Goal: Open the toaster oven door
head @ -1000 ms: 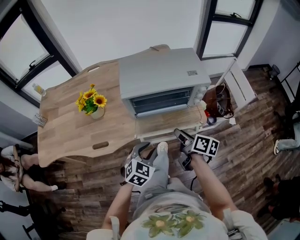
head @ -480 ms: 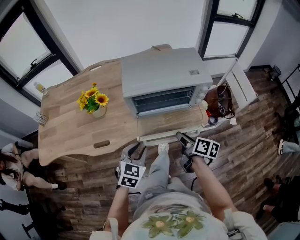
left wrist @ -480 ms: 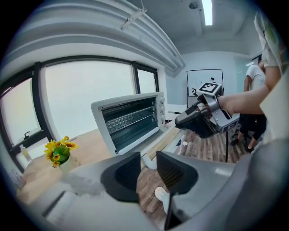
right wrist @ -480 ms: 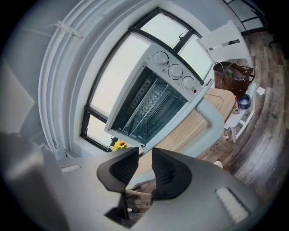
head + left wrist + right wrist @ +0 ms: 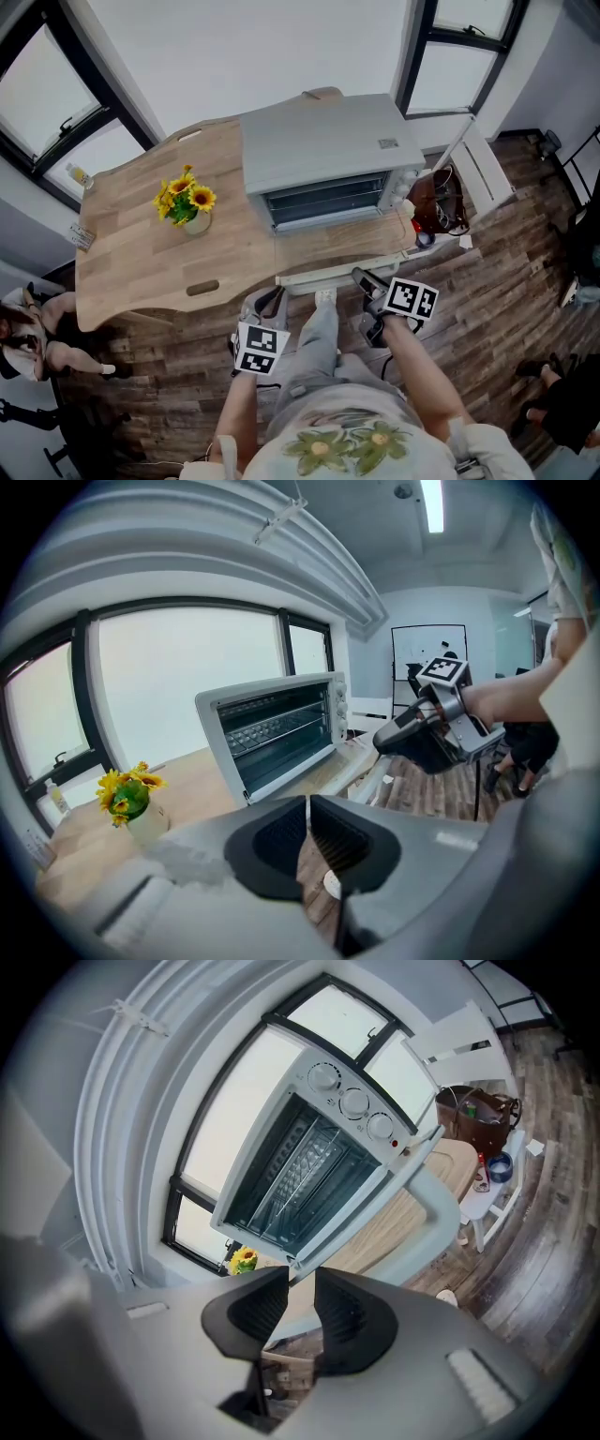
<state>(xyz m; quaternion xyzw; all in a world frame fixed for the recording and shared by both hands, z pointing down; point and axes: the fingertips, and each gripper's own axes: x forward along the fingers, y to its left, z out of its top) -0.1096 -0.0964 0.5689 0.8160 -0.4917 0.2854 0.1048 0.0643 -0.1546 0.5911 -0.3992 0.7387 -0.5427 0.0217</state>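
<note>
The grey toaster oven (image 5: 323, 141) stands on the wooden table (image 5: 141, 253) with its door (image 5: 342, 246) folded down flat and its wire rack (image 5: 272, 728) exposed. The door's pale handle (image 5: 436, 1218) runs along the table's near edge. My left gripper (image 5: 265, 302) hangs just off that edge, left of the door. Its jaws have just been closing, and its pads (image 5: 281, 836) now meet with nothing between them. My right gripper (image 5: 364, 278) sits near the handle's right end. A narrow gap shows between its jaws, and nothing is in it (image 5: 302, 1312).
A vase of sunflowers (image 5: 190, 208) stands on the table left of the oven. A brown bag (image 5: 441, 202) and a white rack (image 5: 483, 169) sit on the floor at the right. A person (image 5: 37, 337) sits at the far left. Dark-framed windows line the wall.
My left gripper has drawn back to the left, away from the door, and its jaws have closed. The right gripper has barely shifted. The door stays down.
</note>
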